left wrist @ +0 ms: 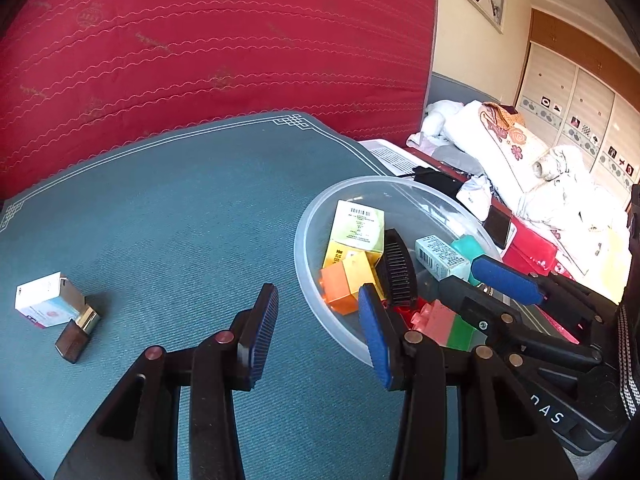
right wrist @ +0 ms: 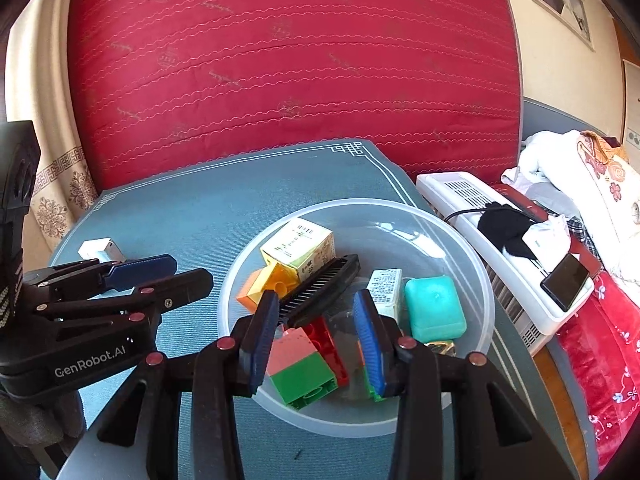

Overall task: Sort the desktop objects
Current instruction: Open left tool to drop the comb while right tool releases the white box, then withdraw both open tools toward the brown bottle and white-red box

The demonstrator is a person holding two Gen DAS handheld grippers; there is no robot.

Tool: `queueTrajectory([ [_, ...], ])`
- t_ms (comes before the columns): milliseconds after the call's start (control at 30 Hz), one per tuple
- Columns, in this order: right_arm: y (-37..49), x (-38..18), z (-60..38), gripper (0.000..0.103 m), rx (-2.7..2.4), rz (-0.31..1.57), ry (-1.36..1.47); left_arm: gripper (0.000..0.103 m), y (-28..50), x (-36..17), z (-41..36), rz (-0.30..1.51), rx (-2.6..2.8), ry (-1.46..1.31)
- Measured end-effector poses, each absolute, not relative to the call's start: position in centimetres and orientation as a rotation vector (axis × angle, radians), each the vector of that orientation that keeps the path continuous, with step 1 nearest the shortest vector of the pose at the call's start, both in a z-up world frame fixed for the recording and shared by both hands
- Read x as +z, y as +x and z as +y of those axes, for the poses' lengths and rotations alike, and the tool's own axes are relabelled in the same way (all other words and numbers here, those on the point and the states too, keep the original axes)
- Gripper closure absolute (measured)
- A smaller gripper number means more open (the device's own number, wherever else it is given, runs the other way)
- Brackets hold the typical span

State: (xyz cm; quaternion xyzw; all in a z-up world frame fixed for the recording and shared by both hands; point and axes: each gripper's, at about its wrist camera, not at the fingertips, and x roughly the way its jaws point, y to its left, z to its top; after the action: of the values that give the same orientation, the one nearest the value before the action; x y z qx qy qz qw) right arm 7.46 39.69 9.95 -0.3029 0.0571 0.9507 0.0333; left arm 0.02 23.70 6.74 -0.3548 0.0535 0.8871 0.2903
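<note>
A clear plastic bowl (right wrist: 400, 232) on the blue-green table mat (right wrist: 224, 200) holds a black comb (right wrist: 320, 288), a yellow-green box (right wrist: 298, 242), a teal case (right wrist: 434, 308), a small white box (right wrist: 386, 290) and a pink-and-green brick (right wrist: 300, 368). My right gripper (right wrist: 316, 320) hangs open over the bowl, its pads touching nothing. My left gripper (left wrist: 320, 312) is open and empty, just left of the bowl's rim (left wrist: 298, 248). Far left on the mat lie a white box (left wrist: 46, 300) and a brown lipstick tube (left wrist: 78, 334).
A red quilted mattress (right wrist: 280, 60) stands behind the table. To the right, a white appliance (right wrist: 472, 200) carries a black cloth (right wrist: 504, 228) and a phone (right wrist: 566, 286). Beyond it is a bed with piled bedding (left wrist: 520, 152).
</note>
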Motion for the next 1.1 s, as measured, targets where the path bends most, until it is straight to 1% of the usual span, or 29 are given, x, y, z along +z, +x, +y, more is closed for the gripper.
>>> queueTrajectory([
  [67, 7.5, 9.9, 39.2, 0.055, 2.934, 0.178, -0.937, 0.058, 0.0, 6.7, 22.9, 0.129, 2.376, -0.952],
  [167, 7.4, 10.0, 38.4, 0.053, 2.948, 0.176, -0.944, 0.057, -0.1, 6.5, 21.6, 0.104, 2.385, -0.968],
  [233, 7.2, 9.9, 37.9, 0.052, 2.955, 0.178, -0.953, 0.046, -0.1, 6.3, 20.7, 0.087, 2.395, -0.975],
  [400, 6.9, 9.8, 36.6, 0.049, 2.972, 0.179, -0.974, 0.045, -0.3, 5.8, 18.4, 0.049, 2.42, -0.999],
  [500, 6.8, 9.7, 35.7, 0.041, 2.985, 0.178, -0.987, 0.045, -0.5, 5.5, 17.0, 0.027, 2.435, -1.015],
  [567, 6.8, 9.7, 35.0, 0.034, 2.995, 0.174, -0.987, 0.045, -0.7, 5.2, 15.9, 0.013, 2.449, -1.026],
  [1000, 6.2, 8.4, 30.2, 0.032, 3.073, 0.132, -1.095, 0.045, -2.5, 4.5, 7.6, -0.124, 2.589, -1.08],
  [1100, 5.9, 7.9, 29.1, 0.03, 3.093, 0.118, -1.13, 0.044, -3.1, 4.4, 5.9, -0.166, 2.606, -1.099],
])
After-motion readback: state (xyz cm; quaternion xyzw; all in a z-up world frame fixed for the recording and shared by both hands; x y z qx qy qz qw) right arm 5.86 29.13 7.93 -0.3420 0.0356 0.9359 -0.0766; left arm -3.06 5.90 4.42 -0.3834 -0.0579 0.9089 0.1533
